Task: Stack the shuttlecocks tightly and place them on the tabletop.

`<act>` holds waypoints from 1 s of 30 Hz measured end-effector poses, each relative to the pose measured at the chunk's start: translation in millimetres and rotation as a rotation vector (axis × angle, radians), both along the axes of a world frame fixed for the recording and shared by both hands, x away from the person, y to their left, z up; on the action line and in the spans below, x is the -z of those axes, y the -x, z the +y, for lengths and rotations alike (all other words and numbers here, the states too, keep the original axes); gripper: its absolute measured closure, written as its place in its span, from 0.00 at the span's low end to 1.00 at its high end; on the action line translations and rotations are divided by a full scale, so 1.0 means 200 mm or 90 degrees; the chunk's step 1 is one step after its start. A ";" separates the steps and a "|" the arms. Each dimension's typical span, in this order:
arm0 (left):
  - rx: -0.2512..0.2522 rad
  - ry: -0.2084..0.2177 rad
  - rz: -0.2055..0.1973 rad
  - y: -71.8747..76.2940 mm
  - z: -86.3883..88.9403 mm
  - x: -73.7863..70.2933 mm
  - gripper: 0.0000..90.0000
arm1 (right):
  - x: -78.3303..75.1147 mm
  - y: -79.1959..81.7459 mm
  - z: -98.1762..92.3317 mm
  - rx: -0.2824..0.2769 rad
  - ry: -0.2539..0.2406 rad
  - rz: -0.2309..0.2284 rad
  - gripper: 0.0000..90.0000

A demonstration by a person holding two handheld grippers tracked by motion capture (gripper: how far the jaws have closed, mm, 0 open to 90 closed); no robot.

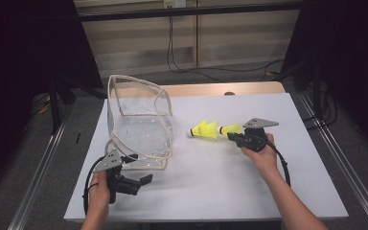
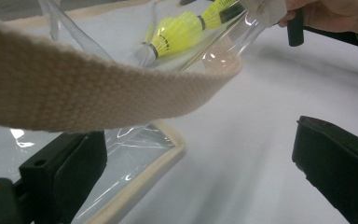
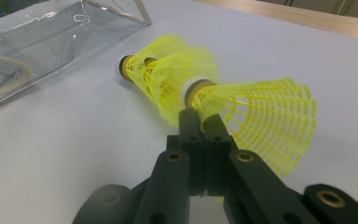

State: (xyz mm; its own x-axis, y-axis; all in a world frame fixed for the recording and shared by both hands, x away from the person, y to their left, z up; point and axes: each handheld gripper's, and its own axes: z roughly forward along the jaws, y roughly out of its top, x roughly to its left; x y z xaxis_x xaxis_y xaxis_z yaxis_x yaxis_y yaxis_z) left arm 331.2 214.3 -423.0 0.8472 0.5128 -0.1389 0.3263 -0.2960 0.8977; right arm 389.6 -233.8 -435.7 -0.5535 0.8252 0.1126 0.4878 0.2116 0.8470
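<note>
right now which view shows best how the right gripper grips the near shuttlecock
The right gripper view: the right gripper has its jaws shut on the near shuttlecock, on the skirt by its cork. The high view shows that shuttlecock small at the gripper's tip. The left gripper view shows a yellow sliver through the clear bag.

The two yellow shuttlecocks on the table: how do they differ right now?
The near shuttlecock has its skirt pinched in the right hand-held gripper, whose jaws are shut; the far shuttlecock lies free on the white table. The far one sits closer to the clear bag; the near one sits farther from it. Both are yellow mesh-skirted shuttlecocks with pale, dark-banded heads pointing toward the bag.
</note>
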 end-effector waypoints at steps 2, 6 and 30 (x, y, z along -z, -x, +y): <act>-0.001 0.001 0.001 0.00 0.00 0.00 0.04 | 0.00 -0.01 0.00 0.002 0.000 -0.001 0.99; -0.001 0.001 0.002 0.00 0.00 0.00 0.04 | 0.00 -0.02 0.01 0.002 0.000 -0.002 0.99; -0.002 -0.002 0.000 0.00 0.00 0.00 0.04 | 0.02 -0.06 0.08 -0.006 -0.004 0.000 0.99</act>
State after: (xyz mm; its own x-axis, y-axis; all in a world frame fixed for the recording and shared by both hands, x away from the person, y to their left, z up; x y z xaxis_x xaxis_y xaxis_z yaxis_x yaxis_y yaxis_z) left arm 331.3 213.9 -423.5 0.8459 0.5153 -0.1374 0.3272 -0.2980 0.8967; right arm 400.7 -217.5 -439.1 -0.5611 0.8194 0.1176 0.4859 0.2110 0.8481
